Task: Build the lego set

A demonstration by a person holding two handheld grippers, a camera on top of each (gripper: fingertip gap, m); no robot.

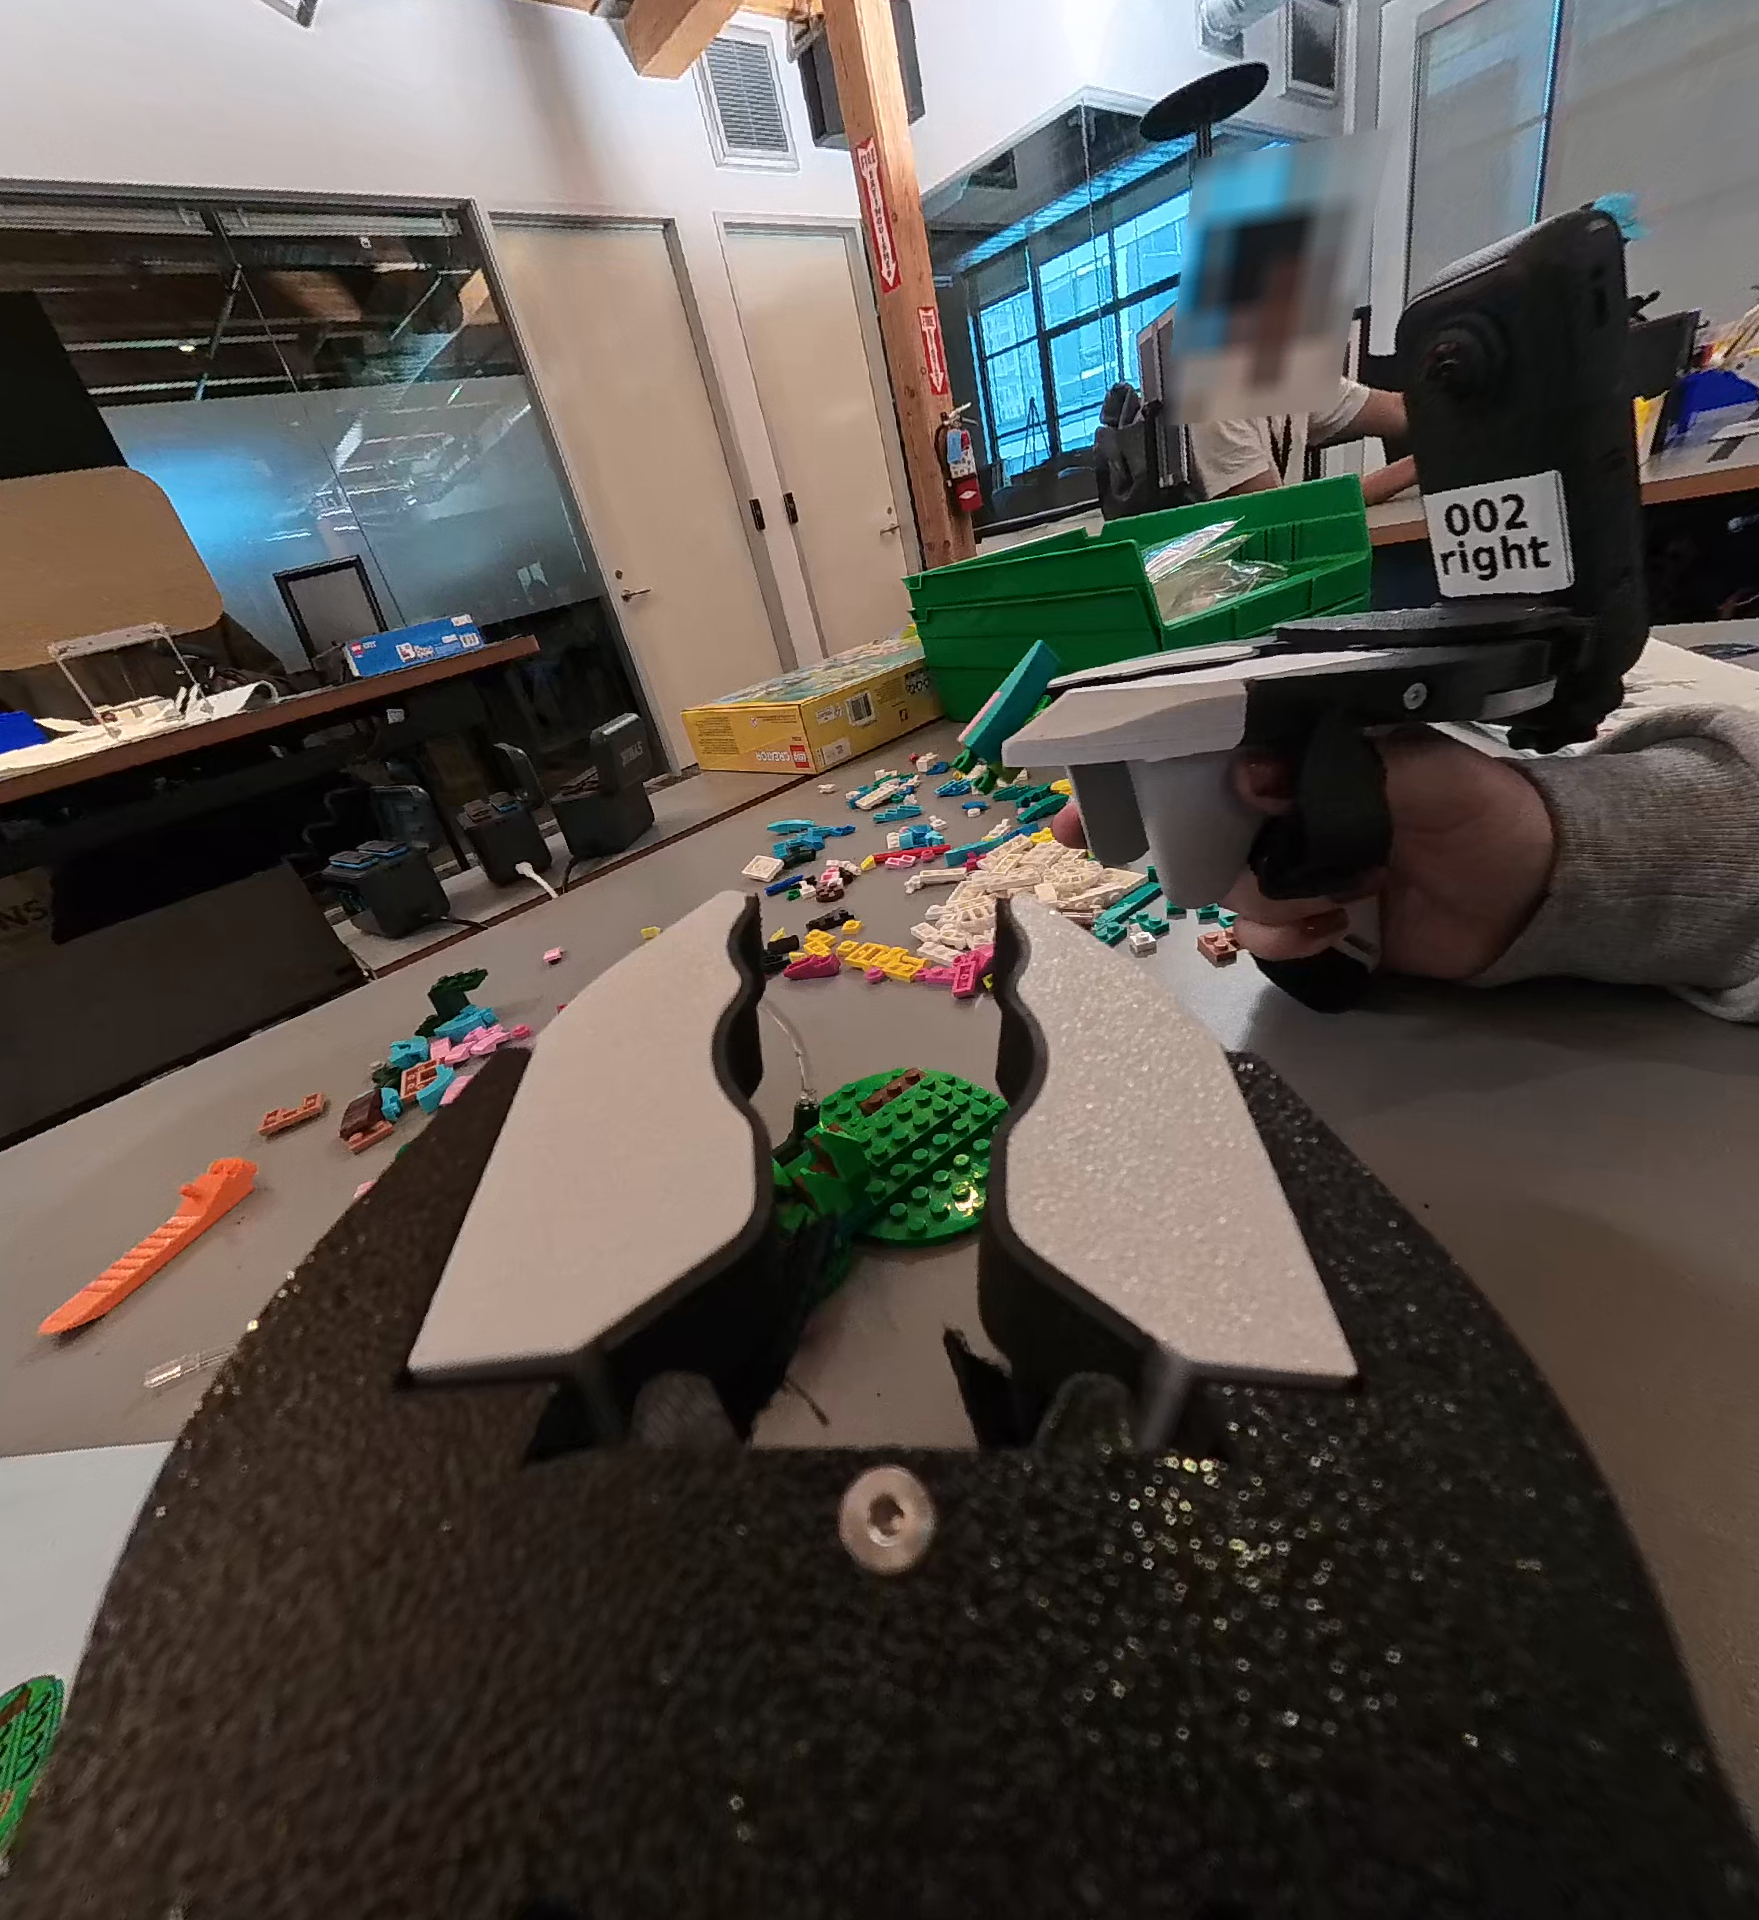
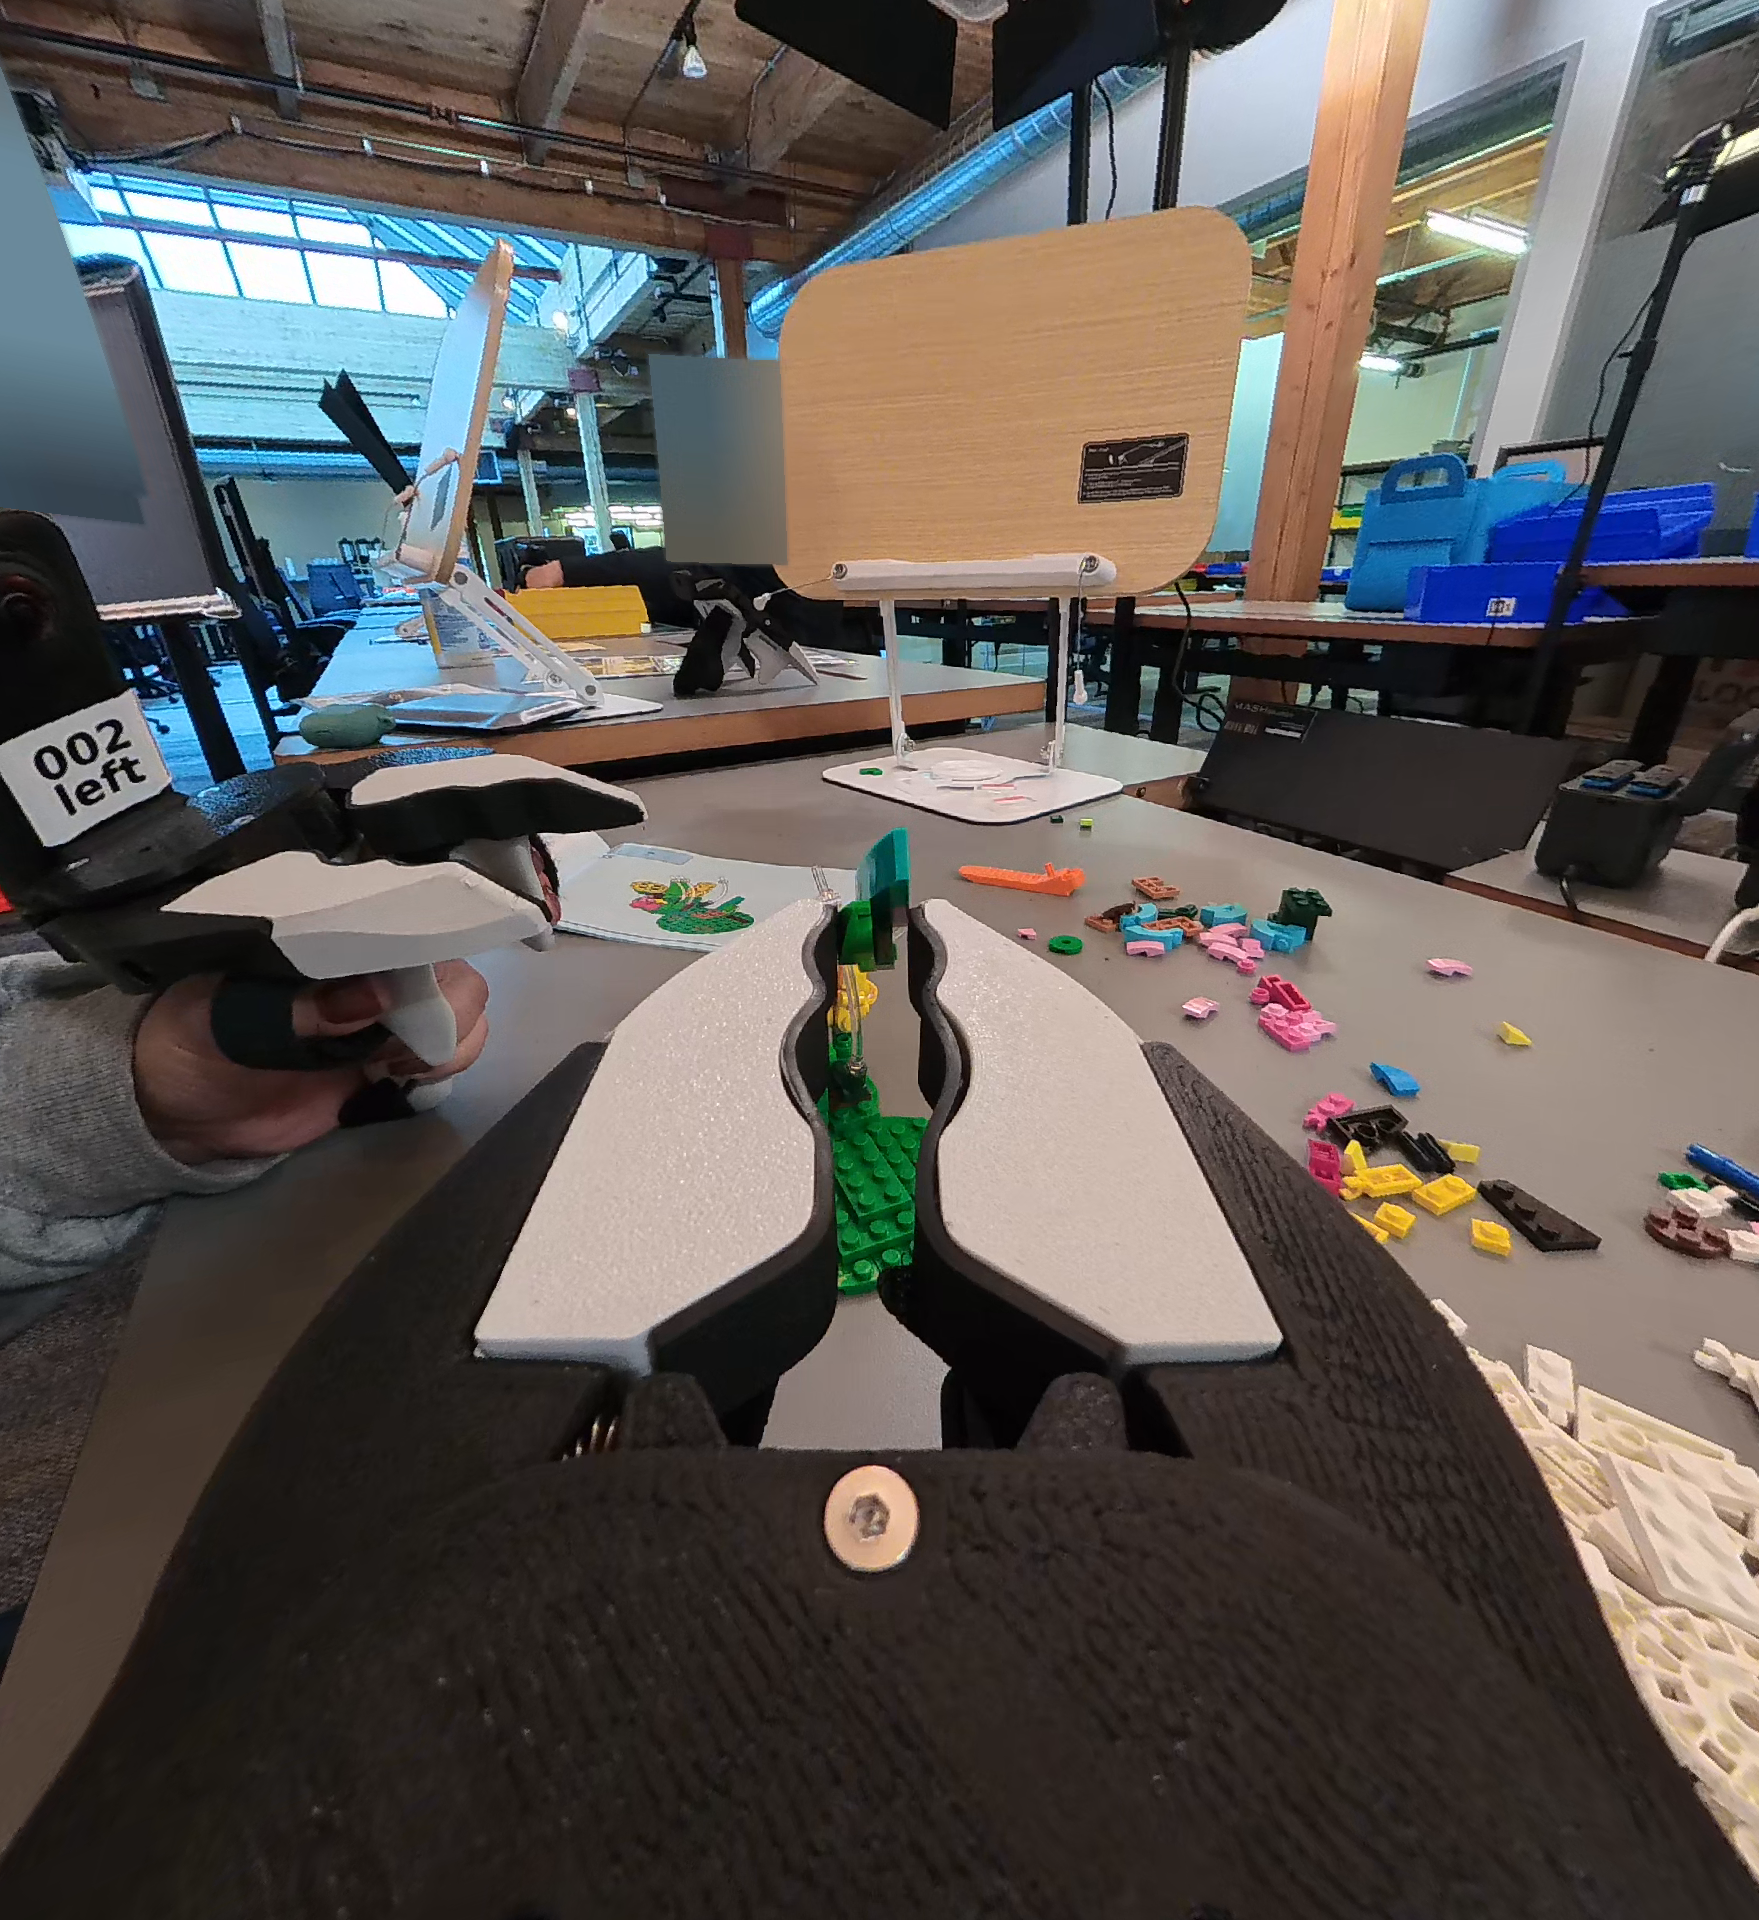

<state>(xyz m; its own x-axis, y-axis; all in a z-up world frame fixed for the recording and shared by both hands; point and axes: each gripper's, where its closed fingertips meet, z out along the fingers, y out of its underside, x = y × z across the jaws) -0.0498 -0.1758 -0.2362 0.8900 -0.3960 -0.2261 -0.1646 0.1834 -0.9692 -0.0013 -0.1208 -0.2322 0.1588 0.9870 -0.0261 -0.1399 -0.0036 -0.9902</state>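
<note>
Green brick plate (image 2: 880, 1184) with small plants built on it lies on the grey table (image 2: 1166, 997), beneath both grippers. Right gripper (image 2: 867, 935) stands narrow, its fingertips closed on a small green-and-teal brick piece (image 2: 880, 904) that rises above them; whether both pads press on it is hard to judge. Left gripper (image 1: 870, 997) stands wide, its jaws bare above the plate's near edge. Beyond lie an orange brick separator (image 2: 1026, 880), pink, blue and yellow loose bricks (image 2: 1290, 1023), a white brick pile (image 1: 1020, 883), an instruction booklet (image 2: 688, 899), then a yellow box (image 1: 813, 717) and green bins (image 1: 1114, 603).
</note>
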